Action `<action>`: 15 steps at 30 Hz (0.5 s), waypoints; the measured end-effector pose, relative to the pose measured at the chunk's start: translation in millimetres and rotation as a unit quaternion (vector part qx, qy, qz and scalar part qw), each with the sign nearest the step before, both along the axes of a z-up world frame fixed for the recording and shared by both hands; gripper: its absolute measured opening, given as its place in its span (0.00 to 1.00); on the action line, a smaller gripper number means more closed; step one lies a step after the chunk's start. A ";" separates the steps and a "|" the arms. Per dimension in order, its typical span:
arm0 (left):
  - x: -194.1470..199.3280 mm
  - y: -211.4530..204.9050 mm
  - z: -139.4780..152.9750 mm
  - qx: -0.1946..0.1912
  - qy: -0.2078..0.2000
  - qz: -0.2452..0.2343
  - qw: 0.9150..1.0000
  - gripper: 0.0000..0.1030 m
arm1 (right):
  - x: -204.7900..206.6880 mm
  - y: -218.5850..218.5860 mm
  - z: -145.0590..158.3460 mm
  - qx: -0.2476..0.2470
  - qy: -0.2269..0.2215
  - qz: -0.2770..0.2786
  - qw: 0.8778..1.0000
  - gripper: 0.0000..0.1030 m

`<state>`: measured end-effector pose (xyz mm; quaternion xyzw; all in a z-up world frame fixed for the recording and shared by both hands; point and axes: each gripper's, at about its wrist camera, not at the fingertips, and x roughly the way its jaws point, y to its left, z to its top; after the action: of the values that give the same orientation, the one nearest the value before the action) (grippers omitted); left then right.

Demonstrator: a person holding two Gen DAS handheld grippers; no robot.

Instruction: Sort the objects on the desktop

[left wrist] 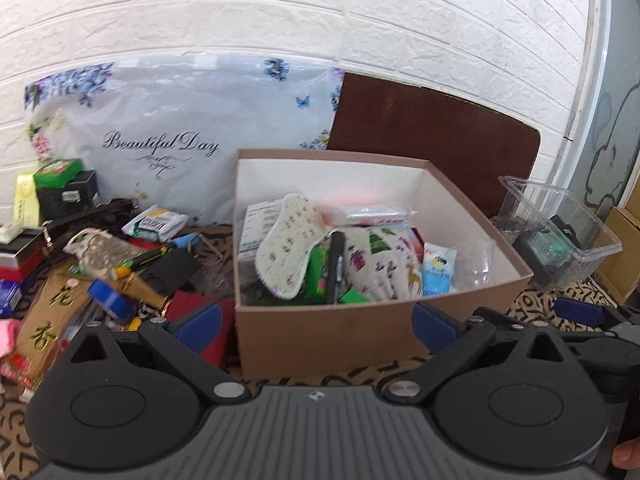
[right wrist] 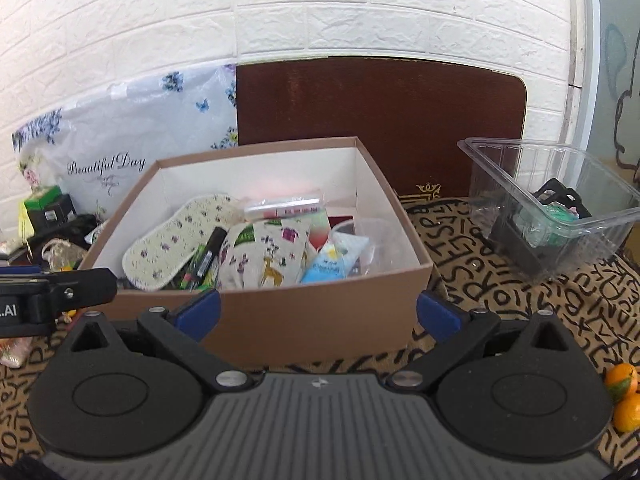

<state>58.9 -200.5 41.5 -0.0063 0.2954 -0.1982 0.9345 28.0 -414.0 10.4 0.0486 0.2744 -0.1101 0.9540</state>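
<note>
- Cardboard box, brown outside, white inside, open-topped, on a patterned tablecloth; directly ahead of both grippers.
- Inside the box: floral insole leaning at the left, black marker pen upright-tilted beside it, printed fabric pouch at centre, light-blue tube to its right, clear plastic cup at the right wall, a clear-wrapped pink pack toward the back.
- Clear plastic tray to the right of the box, apart from it; black-framed object with a green item lying within.
- Plastic bag printed "Beautiful Day" propped against the white brick wall, behind the clutter.
- Dark brown board upright against the wall behind the box.
- Unsorted clutter left of the box: blue tape roll, camouflage pouch, green-and-white packet, woven bag with gold characters, stacked small boxes with a green one on top — all crowded together, several overlapping.
- Two oranges at the near right on the cloth.
- Left gripper: jaws spread wide, nothing between them, blue pads flanking the box's near wall; touching or just short of it, cannot tell.
- Right gripper: jaws spread wide, holding nothing, near the box's front wall — left gripper's finger visible at this view's left edge.
</note>
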 end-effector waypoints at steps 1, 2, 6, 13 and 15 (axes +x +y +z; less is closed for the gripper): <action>-2.3 2.7 -1.7 0.002 0.002 0.003 1.000 1.00 | -2.5 4.2 -2.1 -0.008 0.003 0.000 1.000 0.98; -5.0 5.7 -3.3 0.003 0.003 0.006 1.000 1.00 | -4.4 8.1 -4.3 -0.014 0.007 0.001 1.000 0.98; -9.1 12.4 -10.8 0.014 0.012 0.024 1.000 1.00 | -10.7 24.6 -12.9 -0.046 0.015 -0.002 0.999 0.98; -17.2 17.0 -19.7 0.021 0.021 0.032 0.999 1.00 | -18.5 41.4 -23.4 -0.049 0.020 0.016 0.998 0.98; -18.1 16.2 -21.0 0.025 0.022 0.031 0.999 1.00 | -18.6 44.7 -24.6 -0.049 0.021 0.017 0.998 0.98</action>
<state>40.7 -184.2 20.5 0.0032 0.3203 -0.1618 0.9334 9.4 -369.4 -14.2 -0.0048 0.2896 -0.1078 0.9510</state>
